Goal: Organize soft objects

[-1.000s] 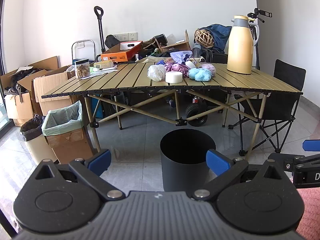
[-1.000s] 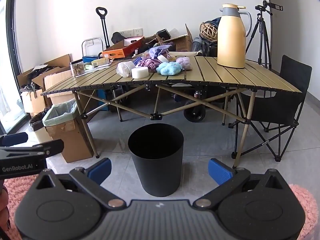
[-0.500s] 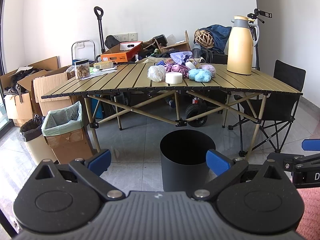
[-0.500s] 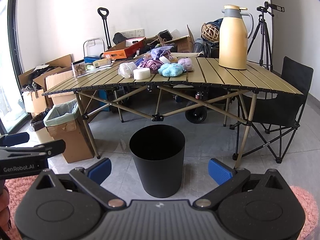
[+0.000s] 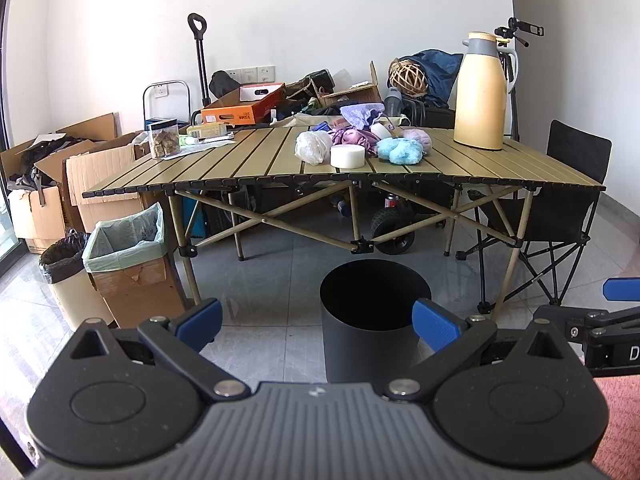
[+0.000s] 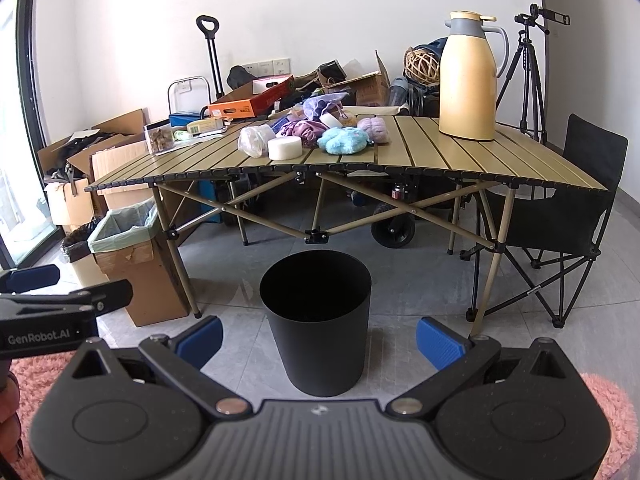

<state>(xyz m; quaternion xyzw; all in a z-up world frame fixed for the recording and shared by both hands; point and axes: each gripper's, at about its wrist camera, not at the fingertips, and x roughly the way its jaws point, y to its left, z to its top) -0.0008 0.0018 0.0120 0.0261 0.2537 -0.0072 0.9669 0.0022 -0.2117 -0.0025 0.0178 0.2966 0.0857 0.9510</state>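
Note:
A pile of soft things lies mid-table on the slatted folding table [image 5: 248, 168] [image 6: 460, 160]: a fluffy blue piece [image 5: 400, 151] [image 6: 343, 140], a pale pink ball [image 5: 418, 139] [image 6: 374, 129], purple cloth [image 5: 354, 136] [image 6: 302, 129], a clear plastic bag [image 5: 312, 147] [image 6: 253, 140] and a white round roll [image 5: 347, 157] [image 6: 284, 148]. A black bin [image 5: 374, 322] [image 6: 316, 320] stands on the floor in front of the table. My left gripper [image 5: 316, 322] and right gripper [image 6: 318, 338] are both open, empty and low, short of the bin.
A tall yellow thermos [image 5: 480, 92] [image 6: 468, 76] stands on the table's right part and a snack jar [image 5: 163, 138] at its left. A lined cardboard bin [image 5: 128, 256] [image 6: 128, 256], boxes, a black folding chair [image 6: 560, 216], a tripod [image 6: 528, 64] and a pink rug [image 6: 612, 420] surround the table.
Both views have shifted only slightly; the right gripper's view has drifted a little, so the table and bin sit a touch lower. Both grippers stay open.

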